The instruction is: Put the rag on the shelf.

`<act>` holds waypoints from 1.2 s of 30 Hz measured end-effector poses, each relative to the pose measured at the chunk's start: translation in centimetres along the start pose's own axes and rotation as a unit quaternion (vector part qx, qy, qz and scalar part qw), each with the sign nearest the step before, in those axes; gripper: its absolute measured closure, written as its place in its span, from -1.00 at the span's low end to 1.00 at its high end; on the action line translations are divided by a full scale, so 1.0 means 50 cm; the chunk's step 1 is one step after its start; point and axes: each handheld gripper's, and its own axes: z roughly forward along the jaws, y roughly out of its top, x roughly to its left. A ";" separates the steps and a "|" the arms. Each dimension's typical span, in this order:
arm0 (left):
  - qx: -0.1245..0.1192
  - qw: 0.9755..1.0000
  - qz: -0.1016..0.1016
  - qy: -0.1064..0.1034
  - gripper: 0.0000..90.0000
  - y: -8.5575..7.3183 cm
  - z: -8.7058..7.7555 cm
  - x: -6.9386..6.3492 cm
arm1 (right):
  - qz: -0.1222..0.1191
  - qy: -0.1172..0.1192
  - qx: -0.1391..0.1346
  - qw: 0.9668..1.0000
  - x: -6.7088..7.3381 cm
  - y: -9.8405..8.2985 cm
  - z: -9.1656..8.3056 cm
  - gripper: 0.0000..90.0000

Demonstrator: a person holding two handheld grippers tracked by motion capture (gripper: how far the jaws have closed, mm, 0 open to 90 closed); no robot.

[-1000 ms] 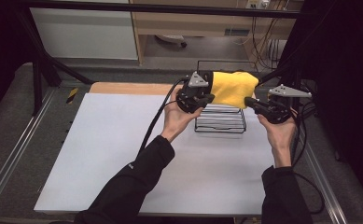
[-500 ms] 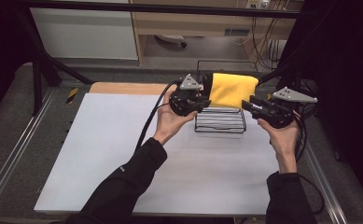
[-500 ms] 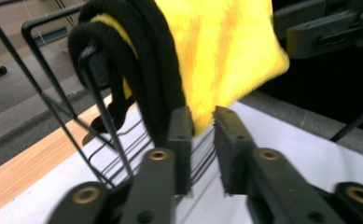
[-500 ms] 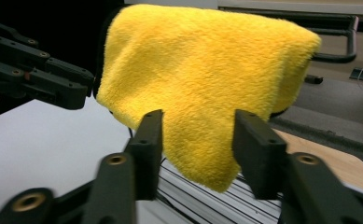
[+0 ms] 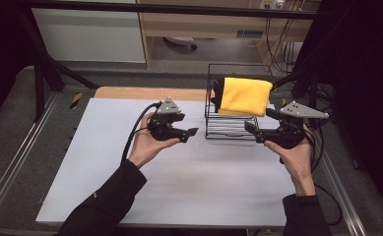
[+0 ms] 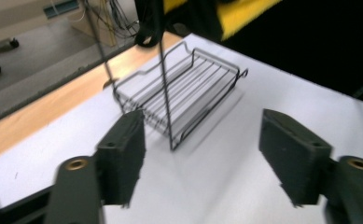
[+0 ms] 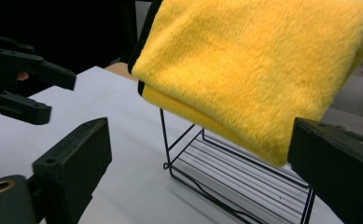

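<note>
The yellow towel hangs over the wire rack, its long axis running between both grippers. The right gripper is nearer than the left gripper; both have just opened, jaws spread and empty.

White table top with wooden strip along far edge. Grey floor beyond. White cabinet left, wooden shelf unit centre, cables hanging right. Dark surroundings.
</note>
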 end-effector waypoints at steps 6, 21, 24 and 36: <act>0.005 1.000 -0.008 0.022 -0.66 -0.082 -0.045 0.021 | -0.003 0.003 0.025 1.000 0.017 -0.034 0.002 -0.97; 0.033 0.997 -0.050 0.051 -0.81 -0.275 -0.125 0.064 | 0.023 0.050 0.088 0.995 0.042 -0.168 0.054 -0.99; 0.033 0.996 -0.057 0.051 -0.81 -0.302 -0.133 0.067 | 0.024 0.057 0.103 0.993 0.044 -0.194 0.061 -0.98; 0.044 0.995 -0.068 0.053 -0.81 -0.373 -0.157 0.080 | 0.033 0.074 0.140 0.987 0.018 -0.290 0.044 -0.98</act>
